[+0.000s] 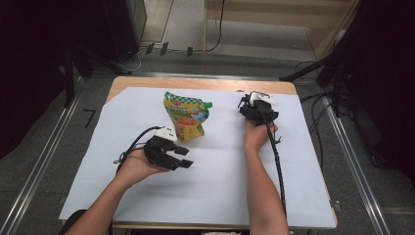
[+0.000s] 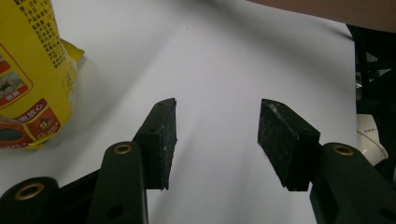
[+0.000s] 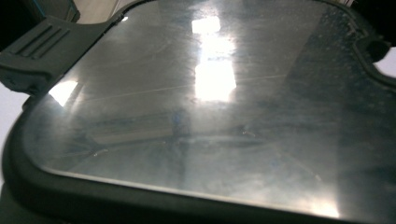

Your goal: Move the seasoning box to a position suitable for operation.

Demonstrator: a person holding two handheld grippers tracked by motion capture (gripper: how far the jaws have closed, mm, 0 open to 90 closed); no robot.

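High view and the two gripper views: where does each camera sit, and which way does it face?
High view: above the person's side, facing forward and down at the table; forearms, left gripper, right gripper.
Left gripper view: rides that gripper, facing along its open fingers over white paper.
Right gripper view: close against a glossy dark-rimmed panel.
Shared: yellow pouch, high and left gripper views.

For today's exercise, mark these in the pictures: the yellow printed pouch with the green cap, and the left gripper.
Yellow printed pouch with green cap [image 1: 185, 117], high view, middle of its printed front.
Left gripper [image 2: 217, 128], left gripper view, midway between its two black fingertips.
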